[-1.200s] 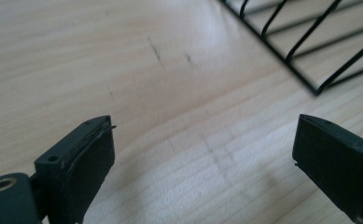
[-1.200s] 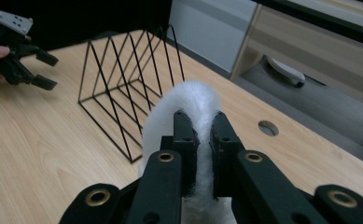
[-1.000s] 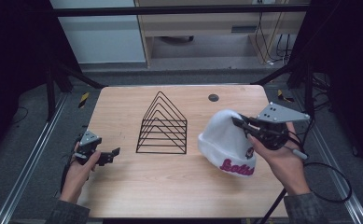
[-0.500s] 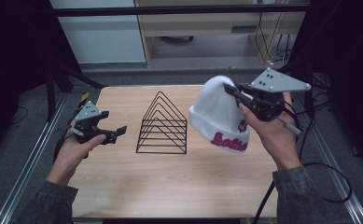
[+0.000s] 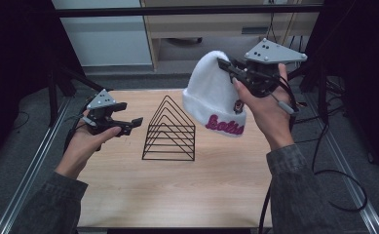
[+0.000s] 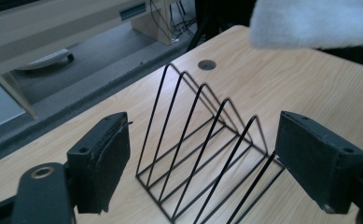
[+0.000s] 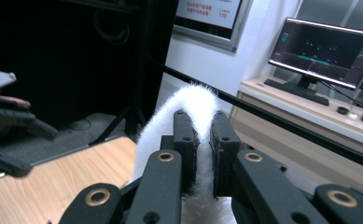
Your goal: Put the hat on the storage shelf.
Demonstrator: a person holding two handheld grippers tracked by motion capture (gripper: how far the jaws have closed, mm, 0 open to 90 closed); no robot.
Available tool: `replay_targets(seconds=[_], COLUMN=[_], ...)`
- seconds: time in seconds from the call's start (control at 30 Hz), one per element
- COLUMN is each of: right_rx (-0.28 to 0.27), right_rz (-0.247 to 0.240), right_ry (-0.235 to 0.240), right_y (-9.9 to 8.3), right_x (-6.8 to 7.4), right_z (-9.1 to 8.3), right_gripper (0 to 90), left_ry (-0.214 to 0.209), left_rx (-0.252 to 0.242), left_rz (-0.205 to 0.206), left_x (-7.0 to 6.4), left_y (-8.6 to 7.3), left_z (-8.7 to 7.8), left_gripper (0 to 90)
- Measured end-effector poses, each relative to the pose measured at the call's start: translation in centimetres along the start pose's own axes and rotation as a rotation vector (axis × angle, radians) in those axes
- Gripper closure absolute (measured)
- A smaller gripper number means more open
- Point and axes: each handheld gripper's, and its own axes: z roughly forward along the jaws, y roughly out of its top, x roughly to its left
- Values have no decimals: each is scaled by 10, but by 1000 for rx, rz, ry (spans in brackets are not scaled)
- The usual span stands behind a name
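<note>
1 white knit beanie (image 5: 211, 100) hangs upper right of centre in the high view, clear of the wooden table (image 5: 177, 195). Its fuzzy fabric carries a folded cuff with pink script lettering. The crown points up, the cuff down; the long axis runs near vertical, slightly tilted. The right gripper (image 5: 224, 64) clamps the crown fabric. The left gripper (image 5: 132, 124), jaws wide, is at centre left, beside the black wire rack (image 5: 169, 130).
</note>
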Motion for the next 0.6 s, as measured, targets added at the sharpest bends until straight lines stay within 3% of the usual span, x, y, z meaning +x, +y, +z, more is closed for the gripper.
replay_targets(seconds=[0.33, 0.6], right_rx=[-51, -66], right_rz=[26, 19], right_ry=[55, 105], right_y=[17, 26], right_x=[7, 23], right_z=[27, 47], right_gripper=[840, 839], left_ry=[-14, -20], left_rx=[-48, -68], left_rz=[-20, -28], left_x=[-1, 1], left_y=[8, 9], left_z=[1, -2], left_gripper=[239, 250])
